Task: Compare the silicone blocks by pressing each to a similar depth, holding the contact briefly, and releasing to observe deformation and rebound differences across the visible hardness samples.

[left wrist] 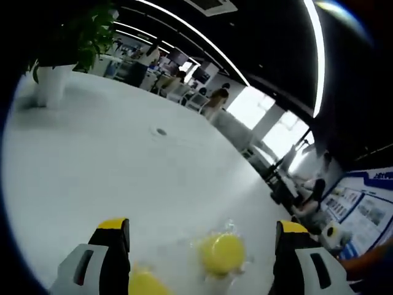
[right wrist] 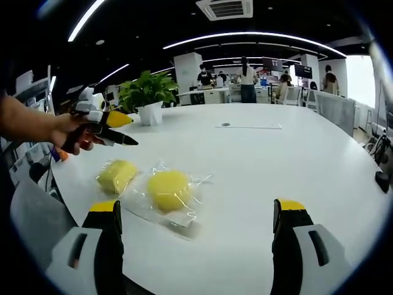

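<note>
Honestly, saw way more from the right gripper view: whole white table point(right wrist: 264, 166), two yellow blocks, a plant point(right wrist: 146, 92) in a white pot near the far edge, people standing way back. Round block point(right wrist: 169, 189) sat in crinkly clear wrap point(right wrist: 184, 216) near the front of the table, squarer block point(right wrist: 116, 175) just beside it toward the left edge, not obviously touching. Also caught the left gripper point(right wrist: 120, 132) there, gripped by a hand point(right wrist: 67, 132), held up off the table above and beyond the squarer block, tips pointing across toward the plant side. Couldn't tell from that angle how far its jaws stood apart.

Got that from the left gripper view instead: jaws spread wide, left gripper point(left wrist: 202, 230) released, nothing between them. Round block point(left wrist: 222, 252) low in the gap, closer to one jaw, wrap visible around it; other block point(left wrist: 144, 284) cut off at the bottom edge. Table point(left wrist: 123, 172) tilted hard there, plant point(left wrist: 73, 37) up in the corner.

Right gripper point(right wrist: 196, 215) also wide open, hovering near the table edge, both blocks ahead of it, round one between the jaw lines, nothing touched.
</note>
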Tool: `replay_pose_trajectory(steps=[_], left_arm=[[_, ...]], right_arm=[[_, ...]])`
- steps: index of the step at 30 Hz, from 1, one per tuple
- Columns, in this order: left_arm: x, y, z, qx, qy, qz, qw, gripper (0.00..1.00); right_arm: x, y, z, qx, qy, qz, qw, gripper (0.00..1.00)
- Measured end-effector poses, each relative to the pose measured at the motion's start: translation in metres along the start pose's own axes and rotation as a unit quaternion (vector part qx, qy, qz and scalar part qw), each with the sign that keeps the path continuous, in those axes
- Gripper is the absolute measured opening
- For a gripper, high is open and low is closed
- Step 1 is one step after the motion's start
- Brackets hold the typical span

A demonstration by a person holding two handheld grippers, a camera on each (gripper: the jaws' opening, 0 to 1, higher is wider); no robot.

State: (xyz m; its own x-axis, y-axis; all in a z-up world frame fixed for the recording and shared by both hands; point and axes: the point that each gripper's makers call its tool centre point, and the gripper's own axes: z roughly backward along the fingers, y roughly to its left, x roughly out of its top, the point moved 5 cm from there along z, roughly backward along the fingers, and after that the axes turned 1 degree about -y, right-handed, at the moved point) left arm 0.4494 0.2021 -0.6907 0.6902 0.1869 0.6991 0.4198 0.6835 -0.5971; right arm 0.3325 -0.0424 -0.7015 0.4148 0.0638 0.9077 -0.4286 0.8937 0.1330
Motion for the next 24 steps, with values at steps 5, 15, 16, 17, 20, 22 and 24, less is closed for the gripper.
replay_pose_trajectory(steps=[5, 15, 16, 17, 20, 22, 24], left_arm=[[-0.007, 0.002, -0.007, -0.006, 0.015, 0.015, 0.9998, 0.99], [-0.016, 0.002, -0.017, -0.016, 0.033, 0.015, 0.9992, 0.86], [-0.018, 0.003, -0.020, -0.018, 0.035, 0.017, 0.9991, 0.85], [-0.019, 0.003, -0.022, -0.019, 0.037, 0.021, 0.9989, 0.85], [-0.025, 0.002, -0.028, -0.017, 0.048, 0.041, 0.9979, 0.85], [-0.030, 0.001, -0.030, -0.019, 0.056, 0.054, 0.9968, 0.82], [-0.034, 0.003, -0.034, -0.013, 0.064, 0.067, 0.9956, 0.79]], right_arm=[[0.002, 0.003, 0.000, 0.009, -0.009, -0.003, 0.9999, 0.97], [0.000, 0.006, -0.001, 0.021, 0.001, -0.011, 0.9997, 0.97], [0.000, 0.006, -0.001, 0.021, 0.002, -0.012, 0.9997, 0.97], [0.000, 0.006, -0.001, 0.020, 0.002, -0.012, 0.9997, 0.97], [0.000, 0.006, -0.001, 0.022, 0.001, -0.014, 0.9997, 0.97], [0.000, 0.006, -0.001, 0.022, 0.001, -0.015, 0.9997, 0.97], [0.000, 0.007, -0.001, 0.023, 0.003, -0.015, 0.9996, 0.97]])
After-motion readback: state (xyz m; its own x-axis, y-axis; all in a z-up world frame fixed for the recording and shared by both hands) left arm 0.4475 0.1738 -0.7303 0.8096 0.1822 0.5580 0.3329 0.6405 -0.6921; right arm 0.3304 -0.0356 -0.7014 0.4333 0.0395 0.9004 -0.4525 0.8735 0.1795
